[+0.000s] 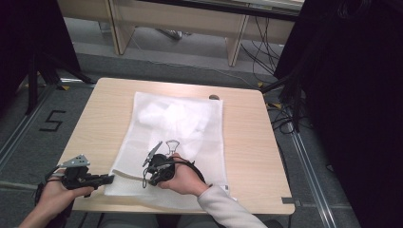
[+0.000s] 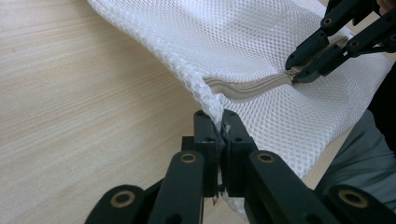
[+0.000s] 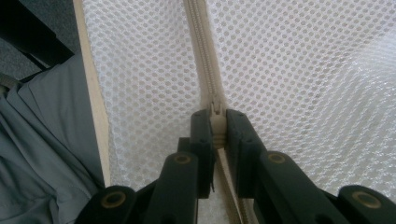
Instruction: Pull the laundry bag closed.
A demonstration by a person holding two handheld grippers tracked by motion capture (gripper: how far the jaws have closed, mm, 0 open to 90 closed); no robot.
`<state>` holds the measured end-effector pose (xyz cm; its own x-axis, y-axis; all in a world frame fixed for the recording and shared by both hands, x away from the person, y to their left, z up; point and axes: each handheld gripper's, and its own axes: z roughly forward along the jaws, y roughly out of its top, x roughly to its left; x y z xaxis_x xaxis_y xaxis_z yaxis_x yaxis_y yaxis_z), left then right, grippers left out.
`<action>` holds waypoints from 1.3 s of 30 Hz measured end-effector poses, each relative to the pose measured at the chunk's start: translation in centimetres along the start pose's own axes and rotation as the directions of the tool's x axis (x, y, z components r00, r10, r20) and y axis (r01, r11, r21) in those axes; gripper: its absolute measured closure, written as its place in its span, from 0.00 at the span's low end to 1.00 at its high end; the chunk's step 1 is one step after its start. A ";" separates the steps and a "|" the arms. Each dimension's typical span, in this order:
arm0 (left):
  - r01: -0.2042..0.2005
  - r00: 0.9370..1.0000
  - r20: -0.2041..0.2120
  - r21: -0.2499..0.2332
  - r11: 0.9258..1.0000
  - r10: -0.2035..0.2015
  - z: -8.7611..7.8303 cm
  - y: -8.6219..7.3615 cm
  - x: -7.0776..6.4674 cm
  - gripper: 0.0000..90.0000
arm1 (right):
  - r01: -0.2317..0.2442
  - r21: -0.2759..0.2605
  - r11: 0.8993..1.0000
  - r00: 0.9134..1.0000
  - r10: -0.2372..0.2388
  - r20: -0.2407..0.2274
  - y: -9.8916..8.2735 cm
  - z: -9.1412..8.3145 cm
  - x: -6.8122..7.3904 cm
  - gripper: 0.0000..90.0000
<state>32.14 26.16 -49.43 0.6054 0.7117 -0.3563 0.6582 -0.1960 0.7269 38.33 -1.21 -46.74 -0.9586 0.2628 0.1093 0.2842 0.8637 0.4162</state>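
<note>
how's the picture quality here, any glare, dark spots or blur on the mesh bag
High view: the mesh bag glares nearly pure white, weave lost; both sides fall into black. Left gripper view: mesh is crisp by the left gripper, the near linkage soft. Right gripper view: even light, zipper sharp, weave fading toward the far right.

Mesh bag (image 1: pixel 190 137) flat on table (image 1: pixel 247 137)

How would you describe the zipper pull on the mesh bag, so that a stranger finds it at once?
Start at the wooden table and find the white mesh bag lying on it. Along the bag's near edge runs a beige zipper. The zipper pull is the small beige tab pinched by the right gripper, unlike the bag's corner, held by the left gripper.
</note>
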 end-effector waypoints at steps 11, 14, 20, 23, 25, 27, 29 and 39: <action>-0.001 1.000 -0.003 0.003 1.000 0.001 0.0 0.0 0.0 0.96 | -0.021 0.008 1.000 1.000 0.021 0.003 -0.4 -0.3 -0.2 0.91; -0.001 1.000 0.001 0.002 1.000 0.001 0.0 0.0 0.0 0.96 | -0.019 0.011 1.000 1.000 0.019 0.003 -0.5 -0.4 -0.2 0.92; 0.002 1.000 -0.002 -0.001 1.000 -0.002 0.0 0.0 0.0 0.96 | -0.025 0.018 1.000 1.000 0.024 0.008 -0.6 -0.7 -0.2 0.91; 0.002 1.000 -0.002 0.000 1.000 -0.002 0.0 0.0 0.0 0.96 | -0.029 0.027 0.999 1.000 0.028 0.007 -1.0 -0.9 -0.5 0.92; -0.002 1.000 -0.002 0.004 1.000 0.002 0.0 0.0 0.0 0.96 | -0.033 0.026 0.999 0.999 0.033 0.003 -1.0 -0.9 -0.5 0.92; -0.002 1.000 -0.004 0.003 1.000 0.002 0.0 0.0 0.0 0.96 | -0.045 0.031 0.999 0.999 0.045 0.005 -1.1 -1.0 -0.4 0.92; -0.002 1.000 -0.003 0.003 1.000 0.002 0.0 0.0 0.0 0.96 | -0.034 0.029 0.999 0.999 0.034 0.000 -1.1 -1.0 -0.5 0.92; 0.000 1.000 -0.005 0.001 1.000 0.000 0.0 0.0 0.0 0.96 | -0.049 0.034 0.998 0.999 0.049 0.006 -1.6 -1.4 -0.7 0.92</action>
<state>32.15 26.19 -49.47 0.6032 0.7150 -0.3535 0.6586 -0.1964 0.7264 38.57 -3.41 -46.26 -0.9435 0.3075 0.1239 0.3314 0.8637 0.3797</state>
